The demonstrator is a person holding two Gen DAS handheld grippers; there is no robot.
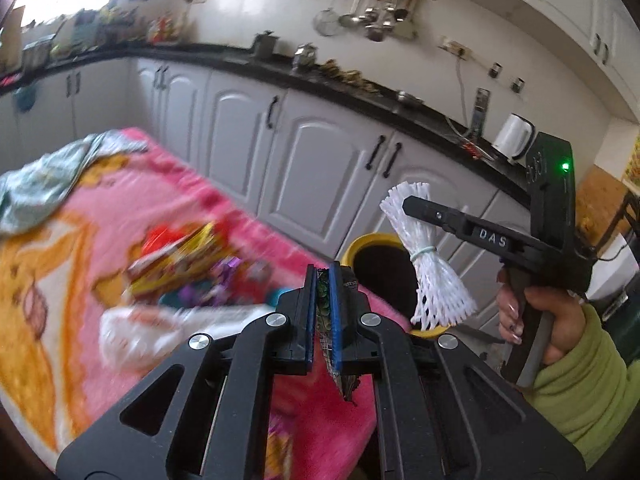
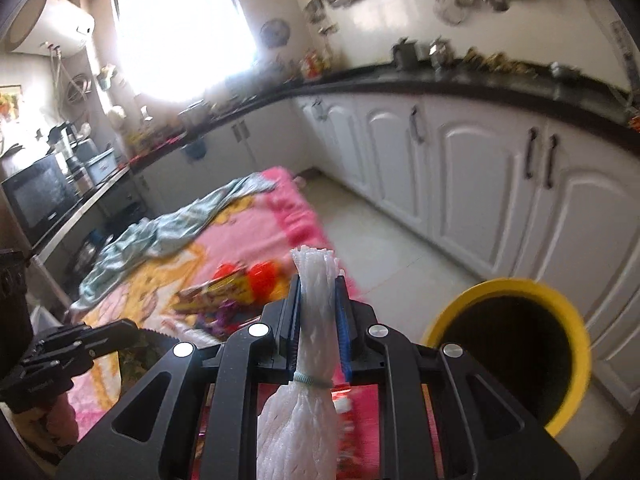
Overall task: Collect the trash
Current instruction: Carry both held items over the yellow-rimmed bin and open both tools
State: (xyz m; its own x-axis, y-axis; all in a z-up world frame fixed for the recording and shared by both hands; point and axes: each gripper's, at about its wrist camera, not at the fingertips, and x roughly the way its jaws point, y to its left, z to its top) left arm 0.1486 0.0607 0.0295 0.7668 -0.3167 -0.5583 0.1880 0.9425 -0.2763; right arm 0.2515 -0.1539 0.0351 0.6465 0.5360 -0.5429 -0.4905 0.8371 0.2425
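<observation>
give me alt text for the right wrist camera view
The right tongs grip a white foam net sleeve beside a yellow-rimmed bin. Behind lie wrappers on a pink blanket, and white kitchen cabinets.

White foam net (image 2: 310,320) clamped upright, wrapper (image 1: 326,312) pinched, yellow bin (image 2: 516,356) open

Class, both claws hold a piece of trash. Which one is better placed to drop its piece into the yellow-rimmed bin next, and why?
Probably the right. The right claw grips the white foam net beside the bin, whose open mouth is close by. The left claw, shut on a wrapper, sits farther back over the pink blanket.
</observation>
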